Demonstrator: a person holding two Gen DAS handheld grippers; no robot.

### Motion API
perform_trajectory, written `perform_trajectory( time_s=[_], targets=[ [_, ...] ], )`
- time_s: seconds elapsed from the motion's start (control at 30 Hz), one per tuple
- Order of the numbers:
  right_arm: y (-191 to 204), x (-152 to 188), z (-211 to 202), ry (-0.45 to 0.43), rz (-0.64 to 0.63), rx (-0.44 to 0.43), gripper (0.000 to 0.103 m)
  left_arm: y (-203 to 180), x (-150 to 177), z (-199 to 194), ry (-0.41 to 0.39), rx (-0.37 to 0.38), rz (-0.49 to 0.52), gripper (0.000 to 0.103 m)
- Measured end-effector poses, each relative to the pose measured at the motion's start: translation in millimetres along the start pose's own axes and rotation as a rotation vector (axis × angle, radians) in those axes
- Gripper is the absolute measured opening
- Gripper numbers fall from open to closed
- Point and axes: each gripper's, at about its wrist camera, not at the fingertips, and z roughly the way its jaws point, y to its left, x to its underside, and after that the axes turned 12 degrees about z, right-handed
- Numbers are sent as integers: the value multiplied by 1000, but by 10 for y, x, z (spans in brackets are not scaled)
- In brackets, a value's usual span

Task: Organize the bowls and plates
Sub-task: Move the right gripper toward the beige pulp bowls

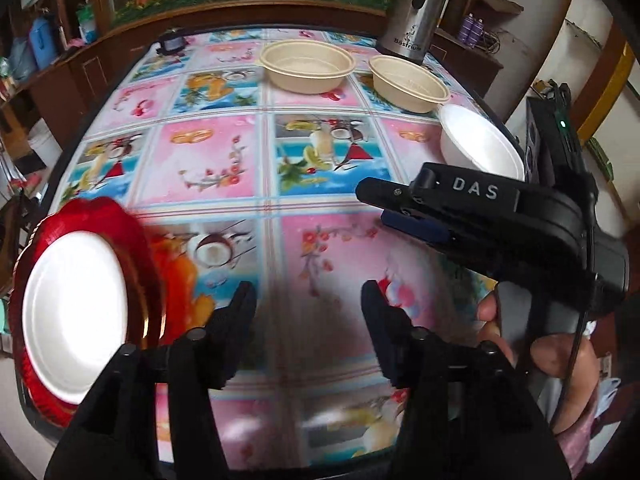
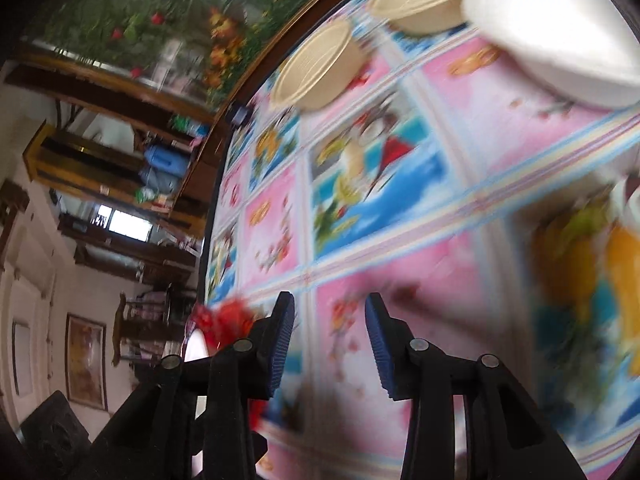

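A white plate [image 1: 76, 312] lies on a red scalloped plate [image 1: 132, 232] at the table's near left edge. Two beige bowls [image 1: 306, 65] [image 1: 408, 83] stand at the far side, and a white bowl [image 1: 480, 144] at the right edge. My left gripper [image 1: 308, 316] is open and empty above the table, right of the red plate. My right gripper [image 1: 376, 204] is seen from the side, rolled over, above the table's right half; in its own view [image 2: 330, 336] it is open and empty. That blurred view shows the beige bowls [image 2: 320, 68] [image 2: 424, 0], the white bowl [image 2: 560, 28] and the red plate [image 2: 224, 316].
A steel thermos jug [image 1: 416, 8] stands at the far right corner behind the bowls. A small dark object [image 1: 173, 43] sits at the far left corner. The flowered tablecloth [image 1: 224, 160] covers the table. Wooden cabinets line the back wall.
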Motion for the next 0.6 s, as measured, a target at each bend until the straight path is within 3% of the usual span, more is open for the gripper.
perform_trajectory(
  time_s=[0.1, 0.23, 0.37, 0.53, 0.6],
  targets=[
    [-40, -183, -42, -23, 6, 9, 42, 82, -235, 33, 27, 68, -33, 59],
    [23, -482, -75, -68, -8, 14, 46, 301, -598, 35, 28, 76, -101, 61],
    [185, -812, -14, -87, 3, -24, 47, 588, -1032, 41, -10, 4, -197, 68],
    [400, -1277, 184, -102, 31, -83, 48, 970, -1596, 289, 2, -92, -323, 68],
    [432, -1443, 288, -119, 65, -101, 48, 1098, -1830, 423, 0, -169, -338, 68]
  ],
)
